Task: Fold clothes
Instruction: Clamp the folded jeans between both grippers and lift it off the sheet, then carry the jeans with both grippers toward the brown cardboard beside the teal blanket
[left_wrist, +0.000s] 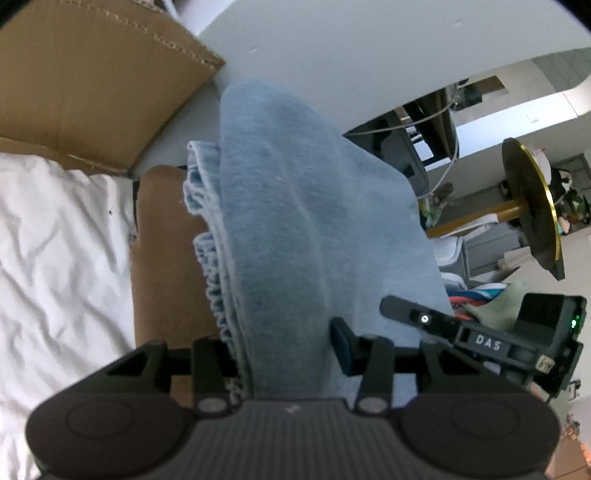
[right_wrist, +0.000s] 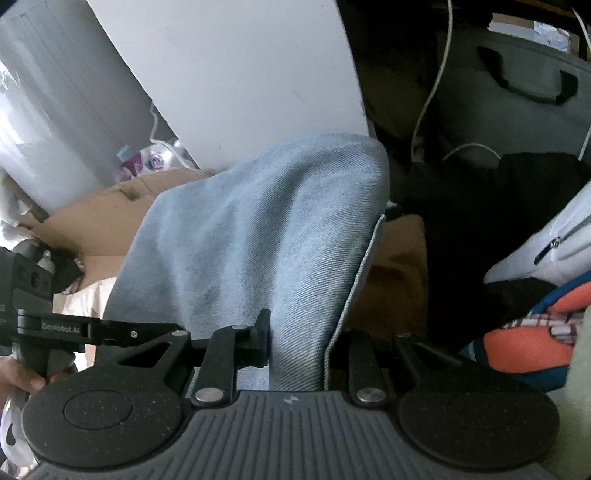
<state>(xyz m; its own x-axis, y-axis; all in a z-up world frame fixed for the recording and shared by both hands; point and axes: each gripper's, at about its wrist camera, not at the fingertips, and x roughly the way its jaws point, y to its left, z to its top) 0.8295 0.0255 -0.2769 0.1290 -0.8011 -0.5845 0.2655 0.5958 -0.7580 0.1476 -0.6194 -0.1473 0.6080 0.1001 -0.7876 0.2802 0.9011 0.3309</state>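
Observation:
A folded light-blue denim garment (left_wrist: 295, 206) hangs in a thick stack, with frayed hems (left_wrist: 207, 266) showing on its left side. My left gripper (left_wrist: 280, 350) is shut on its near end, the cloth filling the space between the jaws. In the right wrist view the same denim garment (right_wrist: 258, 221) drapes forward from my right gripper (right_wrist: 299, 339), which is shut on a stitched edge. The right gripper (left_wrist: 443, 325) shows at the right of the left wrist view. The left gripper (right_wrist: 129, 334) sits at the left of the right wrist view, held by a hand (right_wrist: 22, 380).
An open cardboard box (left_wrist: 92, 92) lies left and below, with a white garment (left_wrist: 55, 240) inside it. A white panel (left_wrist: 351, 55) stands behind. To the right are a grey bag (right_wrist: 517, 92), white cables (right_wrist: 432, 92) and a pile of coloured clothes (right_wrist: 517, 339).

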